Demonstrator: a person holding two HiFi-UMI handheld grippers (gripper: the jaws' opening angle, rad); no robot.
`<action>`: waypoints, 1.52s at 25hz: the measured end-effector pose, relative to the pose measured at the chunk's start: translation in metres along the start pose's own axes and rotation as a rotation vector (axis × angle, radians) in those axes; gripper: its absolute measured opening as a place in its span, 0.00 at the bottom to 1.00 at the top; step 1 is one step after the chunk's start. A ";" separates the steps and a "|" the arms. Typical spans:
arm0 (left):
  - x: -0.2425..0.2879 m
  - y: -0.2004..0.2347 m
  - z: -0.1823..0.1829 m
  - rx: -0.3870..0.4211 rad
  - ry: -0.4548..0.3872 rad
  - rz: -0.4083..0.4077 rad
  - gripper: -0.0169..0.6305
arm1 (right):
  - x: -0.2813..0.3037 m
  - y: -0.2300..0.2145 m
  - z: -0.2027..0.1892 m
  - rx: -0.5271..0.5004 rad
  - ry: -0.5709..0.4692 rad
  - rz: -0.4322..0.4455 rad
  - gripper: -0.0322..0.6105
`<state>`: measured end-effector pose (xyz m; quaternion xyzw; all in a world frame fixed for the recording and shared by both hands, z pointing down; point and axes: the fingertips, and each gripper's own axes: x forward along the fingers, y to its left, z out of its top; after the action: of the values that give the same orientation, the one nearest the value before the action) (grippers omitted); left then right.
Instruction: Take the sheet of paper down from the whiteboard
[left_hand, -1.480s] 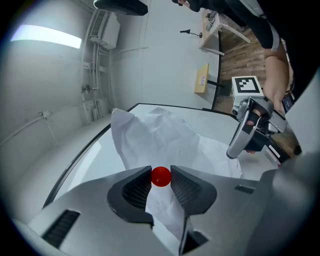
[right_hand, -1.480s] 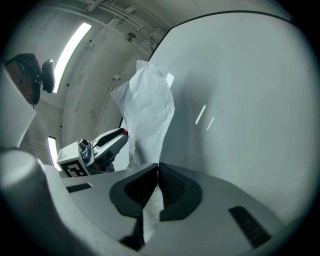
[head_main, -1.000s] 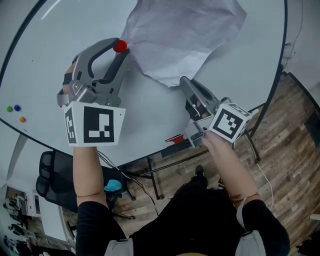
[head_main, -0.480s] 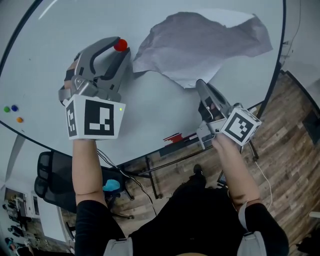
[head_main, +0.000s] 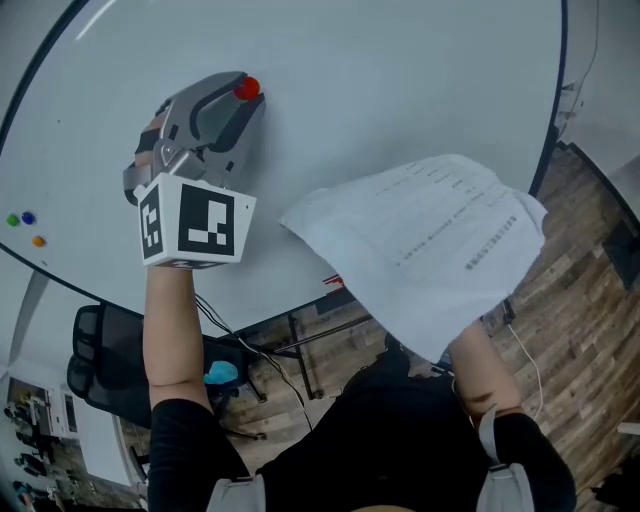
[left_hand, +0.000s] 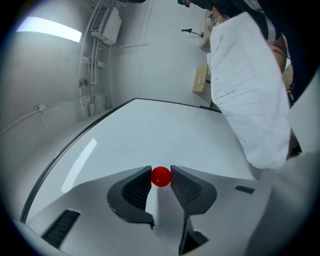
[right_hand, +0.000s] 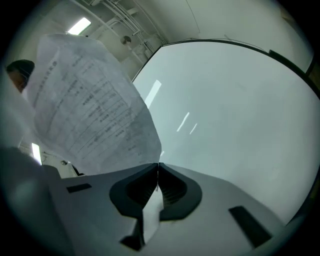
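The white printed sheet of paper is off the whiteboard and droops over my right hand, hiding the right gripper in the head view. In the right gripper view the right gripper is shut on the sheet's edge, and the page billows up to the left. My left gripper is at the board's upper left, its jaws closed on a small red round magnet. The left gripper view shows that magnet pinched between the two pads of the left gripper, with the sheet hanging at the right.
Three small coloured magnets stick to the board's far left. A red item lies on the board's tray under the sheet's edge. Below are a black chair, the board's stand legs and wooden floor.
The sheet has come away from the board and swung down over the right gripper, printed side now showing. The right hand has dropped toward me. The left gripper stays on the red magnet.
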<state>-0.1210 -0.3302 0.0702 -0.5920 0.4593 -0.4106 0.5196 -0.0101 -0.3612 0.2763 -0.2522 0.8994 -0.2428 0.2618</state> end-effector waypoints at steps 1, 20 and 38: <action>0.005 0.001 -0.002 -0.001 0.004 -0.004 0.23 | -0.002 -0.002 -0.005 -0.055 0.031 -0.012 0.08; 0.021 -0.005 -0.019 -0.017 0.024 0.000 0.23 | -0.042 -0.033 -0.026 -0.617 0.323 -0.123 0.08; 0.009 -0.014 -0.002 0.014 0.048 0.006 0.24 | -0.058 -0.007 -0.030 -0.607 0.263 -0.062 0.08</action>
<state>-0.1188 -0.3384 0.0844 -0.5770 0.4706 -0.4261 0.5138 0.0175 -0.3236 0.3227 -0.3124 0.9487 -0.0021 0.0491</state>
